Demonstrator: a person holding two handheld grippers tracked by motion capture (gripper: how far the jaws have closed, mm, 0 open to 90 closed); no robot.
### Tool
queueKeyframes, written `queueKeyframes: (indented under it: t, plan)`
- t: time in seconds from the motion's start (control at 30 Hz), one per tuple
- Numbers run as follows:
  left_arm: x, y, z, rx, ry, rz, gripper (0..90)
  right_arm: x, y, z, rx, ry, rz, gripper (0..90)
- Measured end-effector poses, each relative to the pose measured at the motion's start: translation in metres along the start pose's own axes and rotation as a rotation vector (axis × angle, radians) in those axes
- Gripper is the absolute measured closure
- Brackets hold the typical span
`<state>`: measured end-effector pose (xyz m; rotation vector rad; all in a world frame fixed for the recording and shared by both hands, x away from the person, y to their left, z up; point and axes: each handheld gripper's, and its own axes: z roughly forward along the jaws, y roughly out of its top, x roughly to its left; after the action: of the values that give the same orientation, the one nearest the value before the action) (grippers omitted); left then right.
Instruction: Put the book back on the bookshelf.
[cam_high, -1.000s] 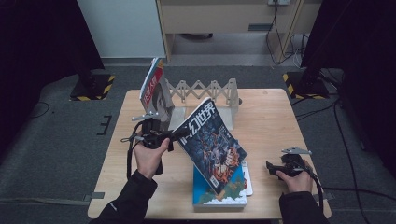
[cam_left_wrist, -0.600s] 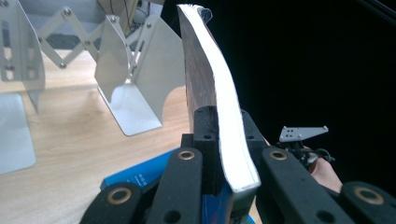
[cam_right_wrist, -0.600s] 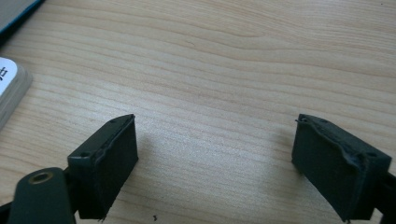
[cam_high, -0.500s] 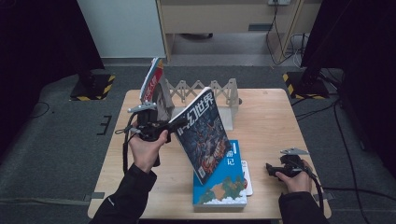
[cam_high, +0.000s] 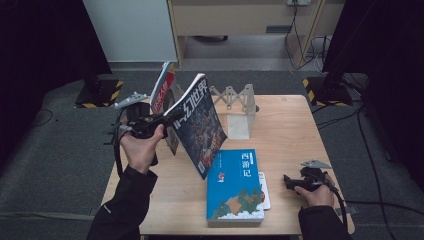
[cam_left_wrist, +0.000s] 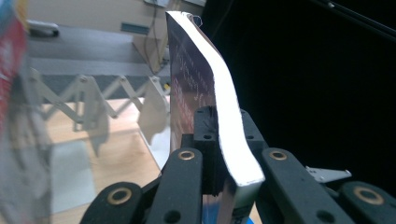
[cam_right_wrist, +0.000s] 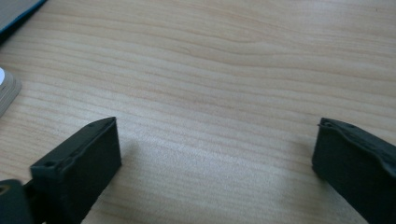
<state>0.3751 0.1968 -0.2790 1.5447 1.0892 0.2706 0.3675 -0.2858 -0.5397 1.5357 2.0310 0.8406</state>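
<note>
From the high view, the left gripper (cam_high: 167, 119) held a dark book (cam_high: 199, 125) tilted in the air above the bench (cam_high: 290, 125), beside the rack (cam_high: 235, 107) that already held a red book (cam_high: 162, 90); a blue book (cam_high: 236, 185) lay flat. The left gripper view showed the fingers (cam_left_wrist: 205, 135) clamped on the book's lower edge; its pages bowed, so it seemed floppy and best pinched near the spine. In the right gripper view the right gripper (cam_right_wrist: 215, 154) had just been opening, fingers apart, nothing between.
</note>
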Motion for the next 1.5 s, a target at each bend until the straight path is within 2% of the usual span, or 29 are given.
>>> queueKeyframes:
  t: [0.2,0.4,0.77,1.07,1.23,1.5]
  plan:
    - [0.003,0.014,-0.012,-0.017,0.066,0.038,82.2,0.0,0.0,0.0,0.0,0.001,0.001,0.3]
    - [0.01,0.024,-0.021,-0.038,0.124,0.059,82.1,0.0,0.0,0.0,0.0,0.001,0.001,0.3]
    - [0.02,0.045,-0.021,-0.085,0.235,0.09,82.2,0.0,0.0,0.0,0.0,0.001,0.002,0.3]
    - [0.028,0.052,-0.005,-0.119,0.3,0.102,82.2,0.0,0.0,0.0,-0.001,0.001,0.001,0.3]
    - [0.033,0.053,0.01,-0.117,0.323,0.104,82.1,0.0,0.0,0.0,0.001,0.002,0.001,0.3]
    - [0.035,0.049,0.032,-0.128,0.377,0.133,82.1,0.0,0.0,0.0,0.0,0.003,-0.003,0.3]
